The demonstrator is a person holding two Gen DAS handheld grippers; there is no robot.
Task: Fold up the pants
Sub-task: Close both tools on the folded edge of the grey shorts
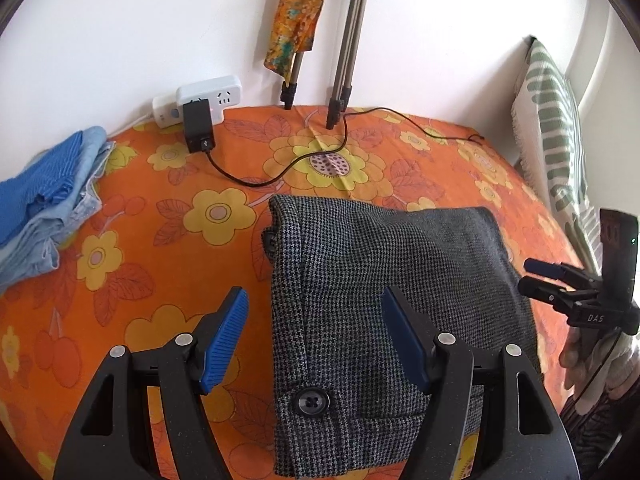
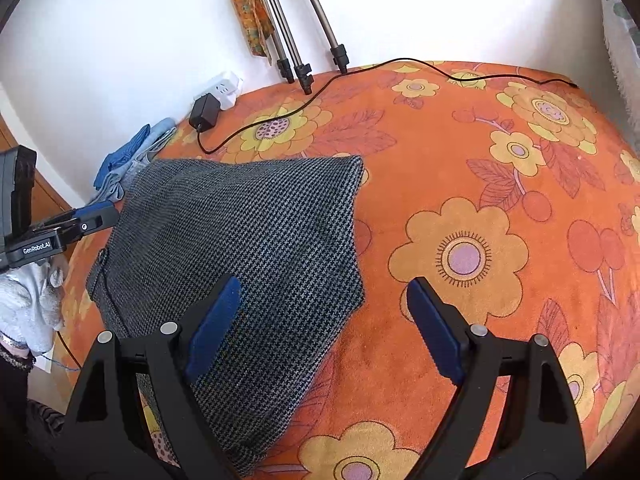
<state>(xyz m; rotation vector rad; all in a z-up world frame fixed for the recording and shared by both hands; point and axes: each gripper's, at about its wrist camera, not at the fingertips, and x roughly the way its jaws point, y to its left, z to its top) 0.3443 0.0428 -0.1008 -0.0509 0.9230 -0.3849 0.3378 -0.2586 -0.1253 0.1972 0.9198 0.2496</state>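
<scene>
The pants [image 1: 384, 320] lie folded into a thick grey houndstooth rectangle on the orange flowered bedspread [image 1: 168, 240], waistband button toward us. We judge the fold nearly finished; what remains is tidying. Our left gripper [image 1: 316, 340] hangs above the pants' near left edge, jaws apart and empty. Our right gripper [image 2: 324, 328] straddles the right edge, also wide and holding nothing. To finish well, we should press the layers flat and square the corners without dragging the top layer askew. A blue pile [image 1: 48, 200] sits at left, a cable [image 1: 280, 168] behind, both well apart.
</scene>
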